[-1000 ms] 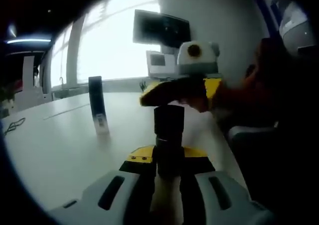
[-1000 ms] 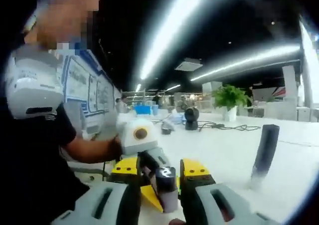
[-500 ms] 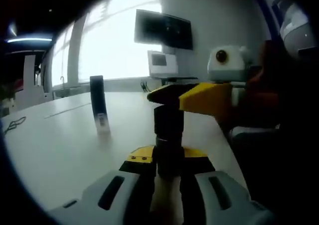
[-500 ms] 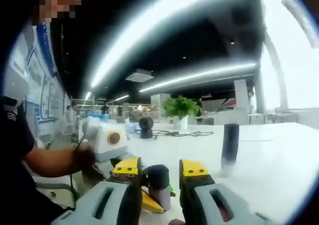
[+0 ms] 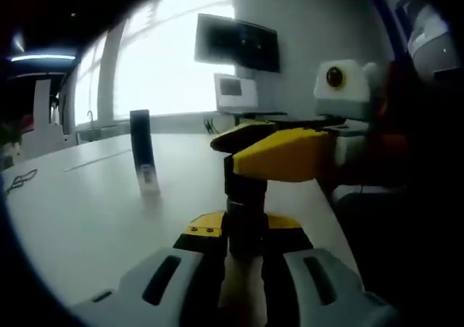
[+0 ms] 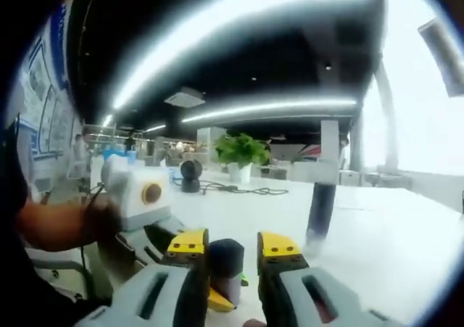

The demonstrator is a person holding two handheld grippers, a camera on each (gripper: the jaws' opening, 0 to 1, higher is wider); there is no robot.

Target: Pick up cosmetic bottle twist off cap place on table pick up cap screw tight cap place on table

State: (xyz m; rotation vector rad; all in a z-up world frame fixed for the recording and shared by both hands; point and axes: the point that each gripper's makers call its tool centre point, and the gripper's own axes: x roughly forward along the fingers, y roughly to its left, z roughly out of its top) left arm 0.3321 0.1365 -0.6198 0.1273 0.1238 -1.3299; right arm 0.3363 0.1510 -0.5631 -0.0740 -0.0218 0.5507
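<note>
Black bottle (image 5: pixel 245 211), yellow-tipped fingers (image 6: pixel 187 243)

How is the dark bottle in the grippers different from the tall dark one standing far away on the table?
The held bottle is clamped between the left gripper, with the right gripper around its cap; the far bottle stands alone on the white table, touched by nothing. The held bottle looks stubby and all dark; the far bottle looks tall and slim, with a pale lower part. Both are dark and upright.

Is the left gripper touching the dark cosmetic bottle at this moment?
Touching. In the left gripper view, the left gripper has its fingers shut on the lower part of the cosmetic bottle, with no gap on either side.
</note>
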